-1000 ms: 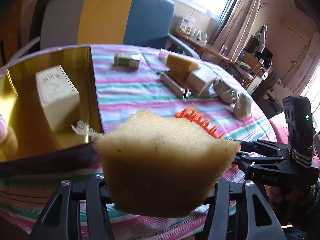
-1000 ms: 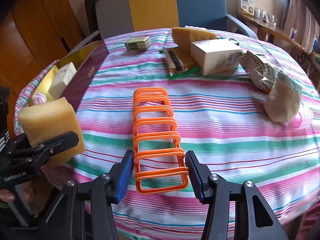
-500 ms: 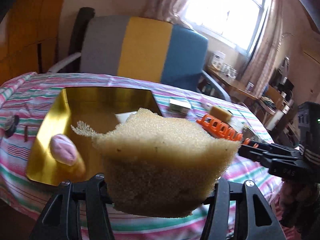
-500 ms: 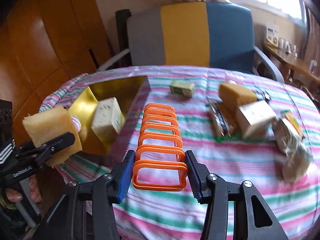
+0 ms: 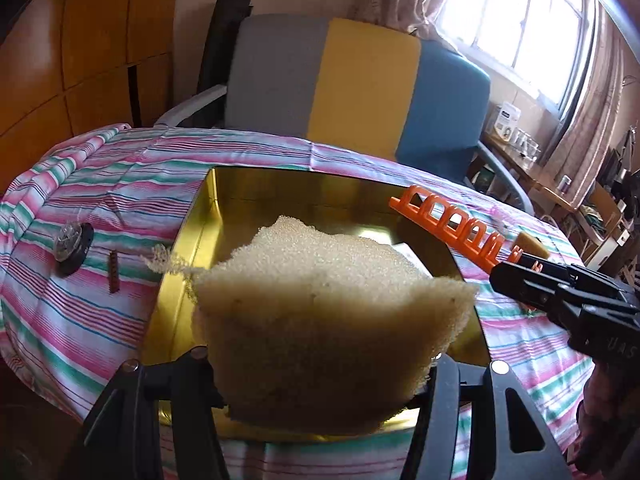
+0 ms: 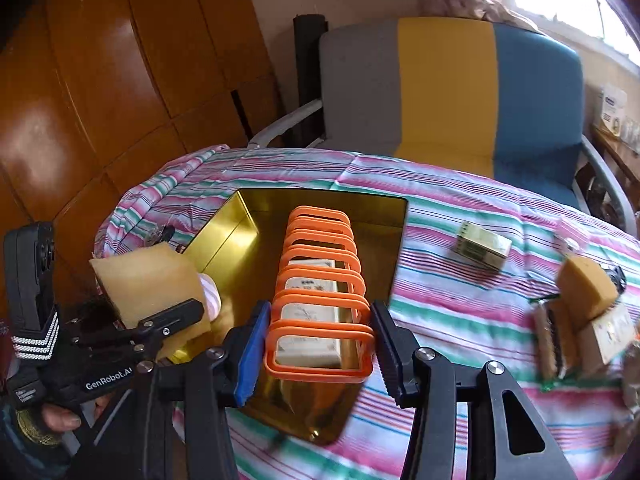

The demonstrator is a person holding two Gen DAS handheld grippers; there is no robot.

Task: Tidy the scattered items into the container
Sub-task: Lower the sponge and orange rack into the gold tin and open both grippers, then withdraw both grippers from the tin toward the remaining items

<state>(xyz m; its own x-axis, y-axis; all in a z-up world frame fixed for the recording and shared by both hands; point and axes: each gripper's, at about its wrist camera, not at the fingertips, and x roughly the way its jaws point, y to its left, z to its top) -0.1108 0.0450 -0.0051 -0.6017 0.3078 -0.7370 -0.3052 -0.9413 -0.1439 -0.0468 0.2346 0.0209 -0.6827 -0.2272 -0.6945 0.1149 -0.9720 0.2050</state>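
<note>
Sponge [image 5: 320, 312] fills the left claw [image 5: 320, 364], pinched between its two fingers and hanging over the near edge of the gold tin [image 5: 280, 196] that serves as the container; a second ago that claw was still out over the striped cloth with the tin off to its side. The right claw [image 6: 318, 352] has made the same trip: its jaws are closed on one end of the orange rack [image 6: 320, 280], which a second ago lay flat on the worktop [image 6: 460, 240] and now rides in the air above the tin's open mouth. Through the rack's loops a pale box [image 6: 312, 316] shows lying inside the tin, and a pink object [image 6: 211, 296] sits by the tin's near wall, just behind the sponge. Still out on the cloth are a small green box [image 6: 483, 245], a second yellow sponge [image 6: 586, 284] and a huddle of packets [image 6: 560, 340] at the far right; a dark round lid [image 5: 73, 242] and a small brown stick [image 5: 114, 272] lie left of the tin. To my eye both loads have been carried from the scatter to the container and stand ready to be lowered and let go, so the tidying looks partway along, with several pieces left to fetch.
</note>
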